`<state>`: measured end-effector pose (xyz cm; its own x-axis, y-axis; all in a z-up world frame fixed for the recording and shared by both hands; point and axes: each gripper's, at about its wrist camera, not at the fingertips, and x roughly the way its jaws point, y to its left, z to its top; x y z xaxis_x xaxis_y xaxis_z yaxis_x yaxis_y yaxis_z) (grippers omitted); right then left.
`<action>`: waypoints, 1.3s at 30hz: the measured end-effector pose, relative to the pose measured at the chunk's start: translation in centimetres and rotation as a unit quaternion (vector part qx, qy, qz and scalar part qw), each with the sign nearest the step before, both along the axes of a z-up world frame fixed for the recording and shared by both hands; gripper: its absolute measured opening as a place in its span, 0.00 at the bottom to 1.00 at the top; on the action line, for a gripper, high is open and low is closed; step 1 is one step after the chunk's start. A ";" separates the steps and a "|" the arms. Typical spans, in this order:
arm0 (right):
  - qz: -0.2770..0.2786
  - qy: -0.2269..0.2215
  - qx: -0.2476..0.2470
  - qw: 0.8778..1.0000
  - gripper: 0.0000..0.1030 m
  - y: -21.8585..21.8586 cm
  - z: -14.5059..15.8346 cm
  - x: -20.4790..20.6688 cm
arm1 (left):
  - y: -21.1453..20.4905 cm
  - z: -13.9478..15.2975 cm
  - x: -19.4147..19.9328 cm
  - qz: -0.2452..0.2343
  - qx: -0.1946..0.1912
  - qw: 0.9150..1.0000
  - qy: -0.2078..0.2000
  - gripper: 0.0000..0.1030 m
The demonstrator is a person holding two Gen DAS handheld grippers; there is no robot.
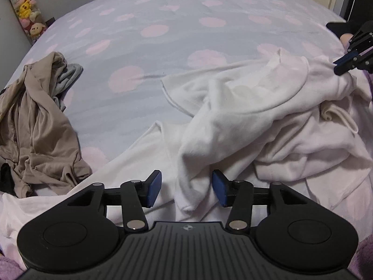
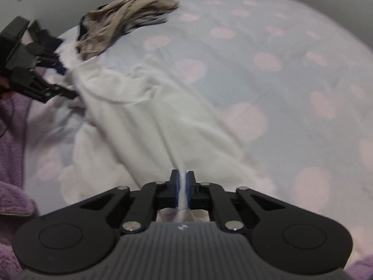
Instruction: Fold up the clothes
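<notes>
Garment: our white top lies crumpled on the bed, bunched toward the near edge, not yet spread flat.
Right gripper: its fingers are pressed together on a thin ridge of the white cloth, which shows as a pale strip between the blue pads.
Left gripper: its fingers stand apart, with a fold of the top lying between them; the pads do not press on it.
Step in hand: we judge we are still opening the top out, so that it can be laid flat before any fold.
Doing it well: we should close the left fingers on one layer at a hem or shoulder, not on the bunched fold, then draw both grippers apart until the cloth goes taut.
Watch: the right pinch looks shallow; a hard tug may slip it, so we pull evenly and keep the cloth low over the bed.
Other clothes: the tan pile lies well apart on the left; we should spread the top toward the bare middle.
</notes>
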<state>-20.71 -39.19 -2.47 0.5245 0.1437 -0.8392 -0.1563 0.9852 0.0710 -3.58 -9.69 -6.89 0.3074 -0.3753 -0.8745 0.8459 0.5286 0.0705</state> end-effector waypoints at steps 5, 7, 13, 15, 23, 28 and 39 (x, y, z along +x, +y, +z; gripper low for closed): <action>-0.038 -0.018 -0.015 0.999 0.07 -1.0 1.0 -0.9 | -0.2 0.8 0.0 0.011 -0.018 1.000 0.001 0.06; -0.050 -0.030 -0.028 0.998 0.06 -0.8 1.3 -1.0 | 0.0 2.2 0.2 0.023 -0.034 0.999 -0.010 0.05; -0.087 -0.121 -0.108 0.983 0.06 0.2 6.8 -1.0 | 1.0 10.5 0.8 0.055 -0.103 0.991 -0.068 0.04; -0.113 -0.161 -0.123 0.973 0.05 -0.1 9.7 -1.2 | 1.1 13.7 0.4 0.055 -0.131 0.986 -0.090 0.04; -0.173 -0.330 -0.199 0.906 0.05 1.2 21.9 -5.9 | 1.7 26.5 -4.7 0.048 -0.249 0.943 -0.216 0.03; -0.190 -0.435 -0.229 0.850 0.05 3.2 28.3 -10.8 | 4.5 33.7 -9.5 0.050 -0.337 0.896 -0.285 0.03; -0.207 -0.566 -0.234 0.763 0.05 7.3 34.8 -20.6 | 8.1 39.1 -19.0 0.032 -0.437 0.822 -0.363 0.03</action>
<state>-41.28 -31.90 32.32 0.8701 -0.4079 0.2768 0.4754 0.8429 -0.2522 -22.58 -1.61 32.17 0.6726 -0.7259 0.1435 0.7171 0.6873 0.1155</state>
